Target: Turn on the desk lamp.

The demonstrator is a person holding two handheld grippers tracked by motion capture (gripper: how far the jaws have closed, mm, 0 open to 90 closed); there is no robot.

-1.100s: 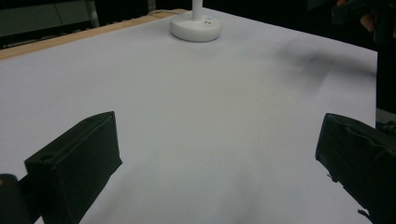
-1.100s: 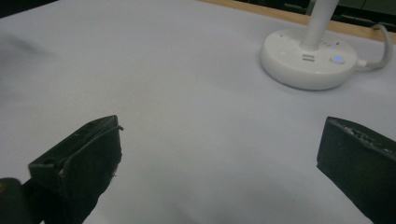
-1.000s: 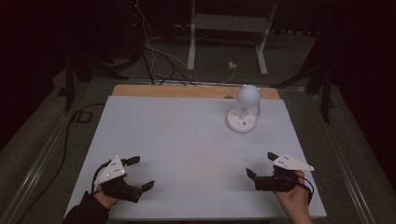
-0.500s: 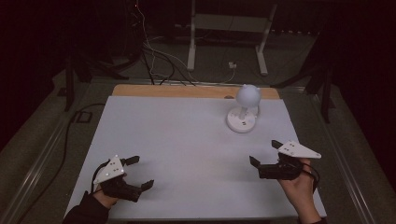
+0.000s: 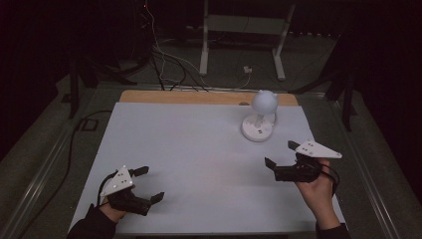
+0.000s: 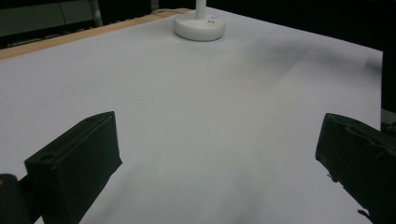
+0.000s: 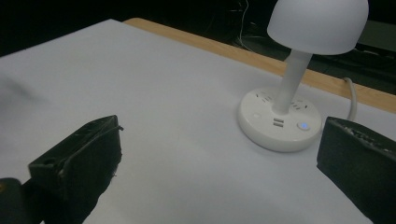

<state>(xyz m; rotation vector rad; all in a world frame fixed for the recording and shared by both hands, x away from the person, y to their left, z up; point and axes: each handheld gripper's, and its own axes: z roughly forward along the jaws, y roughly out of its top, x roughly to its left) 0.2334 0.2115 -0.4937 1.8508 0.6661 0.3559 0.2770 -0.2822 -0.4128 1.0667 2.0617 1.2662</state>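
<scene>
A small white lamp with a dome shade and a round socket base stands at the table's back right. A blue light glows on the base. My right gripper is raised in a hand at the right, open and holding nothing, with its jaws pointing left toward the lamp's front. In the right gripper view the lamp is close ahead, between the spread jaws of that gripper. My left gripper rests open near the front left edge. Its view has the lamp base far ahead across bare white surface, beyond the gripper.
The white tabletop has a wooden strip along its far edge. The lamp's cord runs off over that strip. Beyond the table, cables and a metal stand's legs sit on a dark floor.
My right gripper has lifted off the front right of the table and moved a little forward toward the lamp. The left gripper has stayed put.
</scene>
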